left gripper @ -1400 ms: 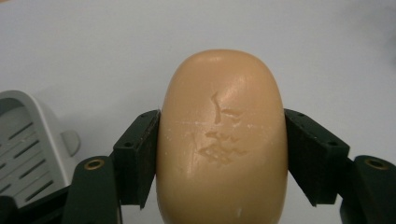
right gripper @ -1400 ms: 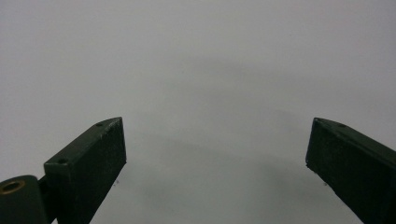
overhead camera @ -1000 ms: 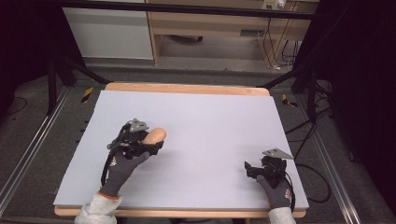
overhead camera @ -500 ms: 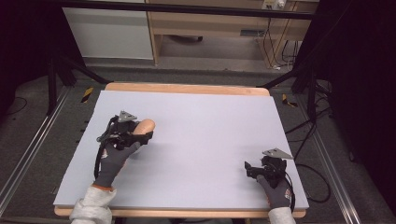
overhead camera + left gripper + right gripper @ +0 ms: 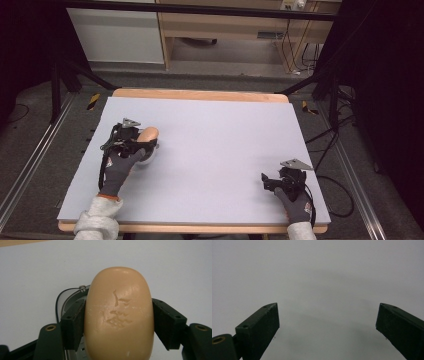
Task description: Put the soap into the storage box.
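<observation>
A tan oval bar of soap (image 5: 119,315) with small dents on its face is clamped between the black jaws of my left gripper (image 5: 119,325). In the high view the soap (image 5: 148,133) and left gripper (image 5: 144,141) are over the left part of the lilac-grey table top (image 5: 215,140). Just under the soap lies a grey rounded object (image 5: 72,298) with a thin wire rim, mostly hidden. My right gripper (image 5: 267,181) rests near the front right of the table. Its jaws (image 5: 327,325) stand wide apart over bare surface.
The table has a wooden edge (image 5: 200,94) at the back. Black frame legs and cables (image 5: 325,145) stand beside the table on the right, and a metal rail (image 5: 30,165) runs along the floor on the left. A wooden cabinet (image 5: 225,25) stands behind.
My left gripper has carried the soap a little to the left and farther from the person over the last second. The right gripper has stayed in place.
</observation>
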The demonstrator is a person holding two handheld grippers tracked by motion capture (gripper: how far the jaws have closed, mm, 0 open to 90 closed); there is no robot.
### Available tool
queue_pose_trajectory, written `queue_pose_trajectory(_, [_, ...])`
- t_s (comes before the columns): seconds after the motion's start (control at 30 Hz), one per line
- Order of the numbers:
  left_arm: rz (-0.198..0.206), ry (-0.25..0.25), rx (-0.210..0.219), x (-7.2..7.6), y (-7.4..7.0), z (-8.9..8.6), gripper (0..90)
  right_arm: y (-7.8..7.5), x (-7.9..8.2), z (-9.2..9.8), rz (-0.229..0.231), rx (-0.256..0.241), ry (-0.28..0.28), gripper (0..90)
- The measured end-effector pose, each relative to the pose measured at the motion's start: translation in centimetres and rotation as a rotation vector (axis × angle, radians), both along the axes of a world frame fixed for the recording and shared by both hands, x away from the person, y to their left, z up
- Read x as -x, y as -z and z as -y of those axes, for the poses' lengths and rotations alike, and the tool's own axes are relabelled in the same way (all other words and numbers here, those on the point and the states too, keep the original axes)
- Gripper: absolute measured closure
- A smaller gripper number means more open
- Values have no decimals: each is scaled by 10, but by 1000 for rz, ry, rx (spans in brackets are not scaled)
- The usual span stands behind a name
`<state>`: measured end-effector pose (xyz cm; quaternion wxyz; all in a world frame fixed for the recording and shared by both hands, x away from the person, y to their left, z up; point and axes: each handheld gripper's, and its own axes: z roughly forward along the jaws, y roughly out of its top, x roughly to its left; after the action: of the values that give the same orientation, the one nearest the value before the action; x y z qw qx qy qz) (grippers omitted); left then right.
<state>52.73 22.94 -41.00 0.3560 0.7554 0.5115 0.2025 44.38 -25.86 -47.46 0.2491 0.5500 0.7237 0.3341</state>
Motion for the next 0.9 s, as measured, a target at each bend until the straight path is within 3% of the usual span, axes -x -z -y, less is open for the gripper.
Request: queue_pose_trajectory(0.9, [-39,-39,-30,-2,17,-7,315,0,1,1,-1,-1,3,52])
